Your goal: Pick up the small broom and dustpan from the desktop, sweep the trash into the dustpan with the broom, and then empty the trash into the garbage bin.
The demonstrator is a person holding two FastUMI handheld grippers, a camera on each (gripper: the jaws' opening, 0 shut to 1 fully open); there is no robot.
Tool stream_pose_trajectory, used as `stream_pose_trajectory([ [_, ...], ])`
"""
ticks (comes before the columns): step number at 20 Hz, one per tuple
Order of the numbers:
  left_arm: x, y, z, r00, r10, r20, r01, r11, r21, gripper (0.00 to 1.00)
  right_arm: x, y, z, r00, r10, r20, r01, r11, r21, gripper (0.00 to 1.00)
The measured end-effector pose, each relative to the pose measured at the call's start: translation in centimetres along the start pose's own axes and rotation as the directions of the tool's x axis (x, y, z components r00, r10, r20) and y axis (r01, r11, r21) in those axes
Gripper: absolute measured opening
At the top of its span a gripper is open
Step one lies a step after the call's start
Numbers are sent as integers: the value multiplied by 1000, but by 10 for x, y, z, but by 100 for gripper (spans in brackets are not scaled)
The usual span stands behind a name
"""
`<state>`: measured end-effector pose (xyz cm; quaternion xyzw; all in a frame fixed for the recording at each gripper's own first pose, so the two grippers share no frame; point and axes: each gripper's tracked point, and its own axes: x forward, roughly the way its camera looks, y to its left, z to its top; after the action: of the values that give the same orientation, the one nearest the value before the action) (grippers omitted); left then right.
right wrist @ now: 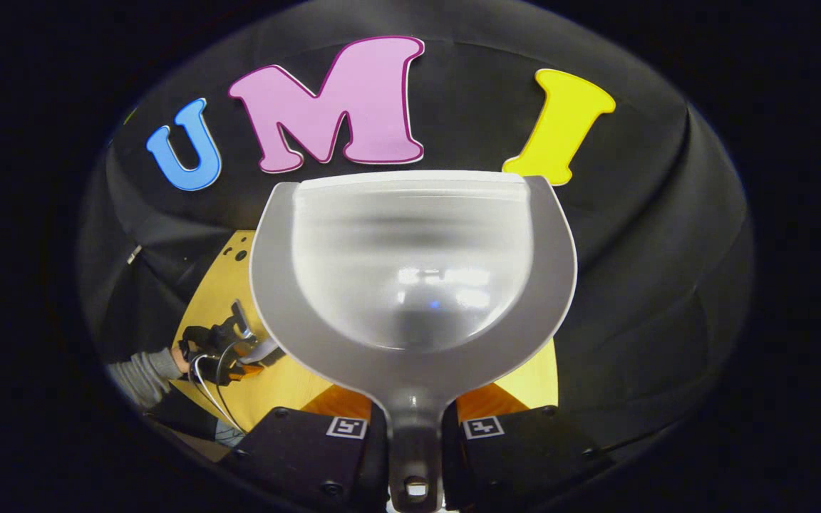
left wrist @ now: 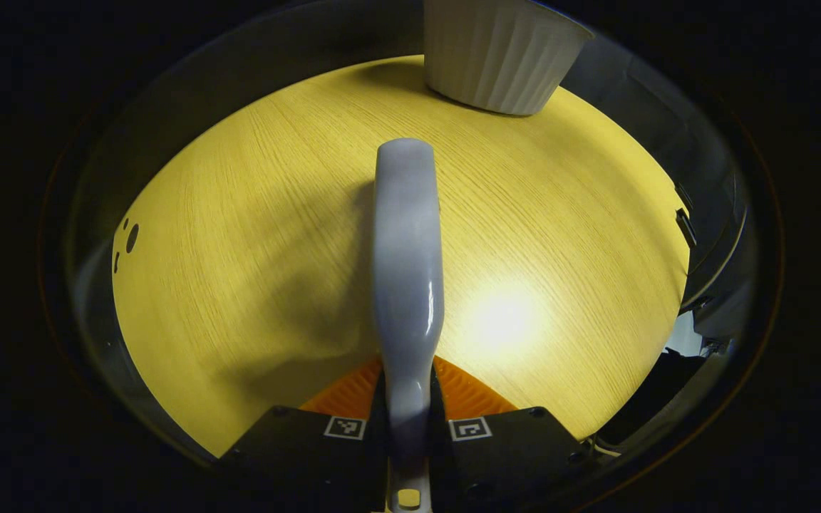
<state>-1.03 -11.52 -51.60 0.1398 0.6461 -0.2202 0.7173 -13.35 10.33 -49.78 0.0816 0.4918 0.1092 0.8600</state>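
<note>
In the left gripper view my left gripper [left wrist: 408,420] is shut on the handle of the small pale broom [left wrist: 408,256], which points forward over the yellow wooden desktop [left wrist: 239,249]. A white ribbed garbage bin [left wrist: 499,57] stands at the far edge, ahead and slightly right of the broom's end. In the right gripper view my right gripper [right wrist: 414,427] is shut on the stem of the grey dustpan [right wrist: 410,263]. The pan is held up facing the booth wall, and its clear bowl looks bare. Far below at the left, the left gripper [right wrist: 229,342] hovers over the desktop [right wrist: 218,299].
Small holes [left wrist: 129,239] mark the desktop's left side. Dark booth cloth surrounds the table, with fittings past its right edge [left wrist: 685,228]. A grey sleeve [right wrist: 141,374] reaches in behind the left gripper.
</note>
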Motion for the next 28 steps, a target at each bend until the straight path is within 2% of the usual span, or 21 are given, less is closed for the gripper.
stream_pose_trajectory([
  [4,0,0,1,1000,4,-3,-4,1000,-3,28,-7,16,-57,999,26,-32,-26,1000,-1,34],
  [8,1,0,1,1000,7,-8,-7,1000,-3,28,3,25,-127,995,7,-104,-15,997,-78,34],
  [11,1,0,2,1000,9,-15,-9,1000,-1,28,19,44,-178,981,44,-191,-61,995,-83,34],
  [15,2,0,2,1000,12,-25,-12,1000,3,28,51,59,-232,959,36,-280,-77,988,-135,34],
  [19,3,0,2,999,17,-34,-17,1000,3,28,94,72,-271,940,6,-341,-78,977,-198,34],
  [23,3,0,2,999,20,-38,-21,1000,0,28,129,89,-300,917,12,-398,-97,977,-193,34],
  [24,3,0,1,999,21,-41,-21,1000,-1,29,136,93,-306,911,16,-412,-102,977,-188,39],
  [25,2,0,2,999,22,-40,-22,1000,-1,29,142,96,-310,907,17,-421,-104,977,-184,34],
  [27,3,0,2,999,22,-42,-22,1000,-2,29,151,100,-318,895,23,-445,-112,979,-173,34],
  [28,3,0,2,999,22,-41,-22,1000,-2,26,153,101,-320,889,22,-457,-110,980,-166,34],
])
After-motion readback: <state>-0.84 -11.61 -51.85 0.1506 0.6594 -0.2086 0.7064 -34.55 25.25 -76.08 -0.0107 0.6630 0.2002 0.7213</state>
